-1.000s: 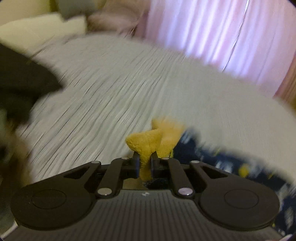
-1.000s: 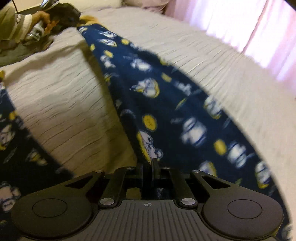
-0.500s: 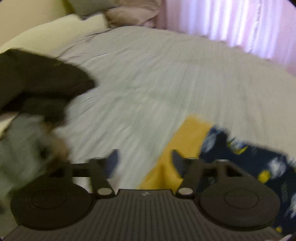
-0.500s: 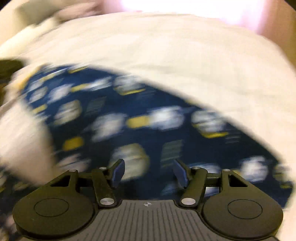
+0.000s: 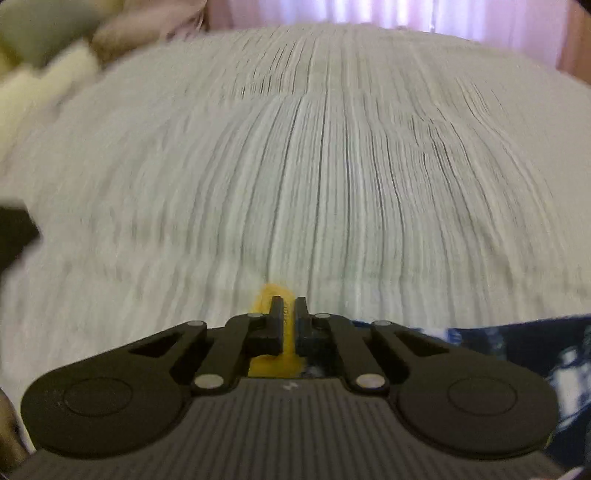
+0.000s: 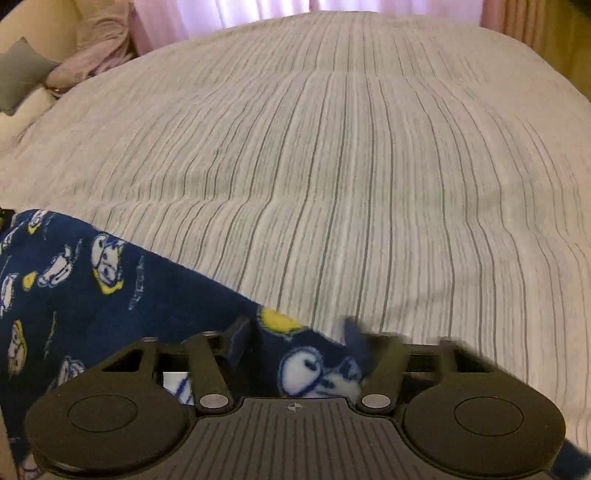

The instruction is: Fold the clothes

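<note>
**Fresh grip on the fleece, fold barely begun**

From where I stand, the job looks to be in its early part. The navy fleece garment (image 6: 92,295), printed with white and yellow cartoon figures, lies loose and unfolded along the near edge of the striped bedspread (image 6: 369,166), with most of the bed bare beyond it, right up to the pink curtains (image 6: 258,11). I see no tidy crease or stacked layer yet, so the actual folding seems still to come.

The left gripper (image 5: 289,301) has its jaws pinched tight on the garment's yellow trim (image 5: 271,363). They have just been closing, and the trim sits squarely between them. The right gripper (image 6: 297,328) shows its fingers apart and smeared by motion. They too have just been closing, with navy fleece lying between them, though the pads do not visibly press on it yet.

Against the earlier views, a second ago both tools held cloth, the fleece stretched long across the bed. Half a second ago both stood wide open above it. Now they have taken new places at its near edge, the left on the trim again.
</note>
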A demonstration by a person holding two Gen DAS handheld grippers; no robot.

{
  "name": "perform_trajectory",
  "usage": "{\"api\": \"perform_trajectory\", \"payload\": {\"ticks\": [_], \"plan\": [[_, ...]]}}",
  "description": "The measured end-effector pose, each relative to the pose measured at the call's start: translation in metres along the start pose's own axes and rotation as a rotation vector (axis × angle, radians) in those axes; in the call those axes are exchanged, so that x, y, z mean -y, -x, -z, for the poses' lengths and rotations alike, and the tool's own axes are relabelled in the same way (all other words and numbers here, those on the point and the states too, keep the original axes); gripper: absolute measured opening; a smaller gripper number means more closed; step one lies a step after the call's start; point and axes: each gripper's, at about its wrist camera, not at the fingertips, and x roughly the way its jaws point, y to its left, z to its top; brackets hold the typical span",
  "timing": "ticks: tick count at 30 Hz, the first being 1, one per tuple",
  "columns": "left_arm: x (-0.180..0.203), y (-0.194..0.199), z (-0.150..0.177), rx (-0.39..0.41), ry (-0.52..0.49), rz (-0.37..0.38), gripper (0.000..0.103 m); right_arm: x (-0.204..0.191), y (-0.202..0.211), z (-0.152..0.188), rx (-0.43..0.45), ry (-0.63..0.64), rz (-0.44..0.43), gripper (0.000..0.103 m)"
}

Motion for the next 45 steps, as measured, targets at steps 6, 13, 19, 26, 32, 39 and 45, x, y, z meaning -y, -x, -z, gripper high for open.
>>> {"api": "perform_trajectory", "payload": {"ticks": [6,13,19,26,32,39,45], "plan": [[-0.012,-0.003,-0.009,0.054,0.052,-0.252,0.002,0.020,0.007,-0.015,0.132,-0.087,0.258,0.000],[-0.046,0.049,-0.004,0.123,0.246,-0.256,0.011,0.086,0.107,0.029,0.224,-0.345,0.227,0.080],[-0.005,0.126,0.061,0.084,0.196,0.010,0.011,0.136,0.242,0.150,0.263,-0.605,0.210,0.082],[0.087,0.208,0.182,-0.124,0.187,0.339,0.011,0.100,0.332,0.323,0.119,-0.800,0.237,0.070],[0.137,0.264,0.247,-0.223,0.228,0.447,0.011,0.092,0.358,0.434,0.289,-1.122,0.097,0.070],[0.137,0.312,0.307,-0.234,0.180,0.344,0.011,0.108,0.320,0.433,0.280,-1.179,0.151,0.009],[0.081,0.354,0.360,-0.266,0.245,0.166,0.012,0.096,0.349,0.413,0.124,-1.039,0.422,0.072]]}}
